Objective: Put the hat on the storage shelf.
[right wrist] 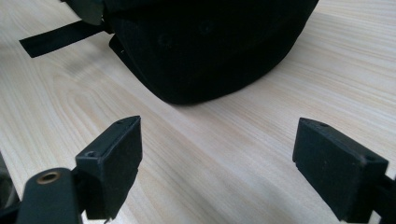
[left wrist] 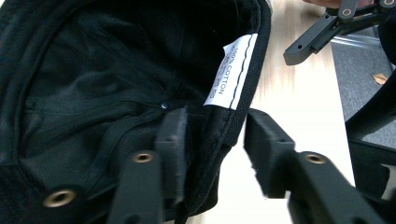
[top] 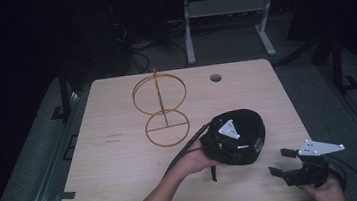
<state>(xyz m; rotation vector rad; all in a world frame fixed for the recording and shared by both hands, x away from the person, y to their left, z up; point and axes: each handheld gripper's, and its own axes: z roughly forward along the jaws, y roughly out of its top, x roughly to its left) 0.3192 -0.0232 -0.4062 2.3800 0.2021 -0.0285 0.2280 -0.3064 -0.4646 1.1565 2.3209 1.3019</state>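
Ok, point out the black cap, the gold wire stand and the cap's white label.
black cap (top: 252,125), high view, on its crown.
gold wire stand (top: 159,93), high view, on its upright rod.
white label (left wrist: 232,71), left gripper view, on its middle.

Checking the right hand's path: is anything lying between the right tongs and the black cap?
Nothing: in the right gripper view, only bare wooden table stretches from the open right tongs to the black cap.

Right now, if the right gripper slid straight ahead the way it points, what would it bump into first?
Probably the black cap. It lies on the table straight ahead of the right gripper, whose fingers stand wide apart with bare wood between them. How wide the gap to the cap is remains hard to judge.
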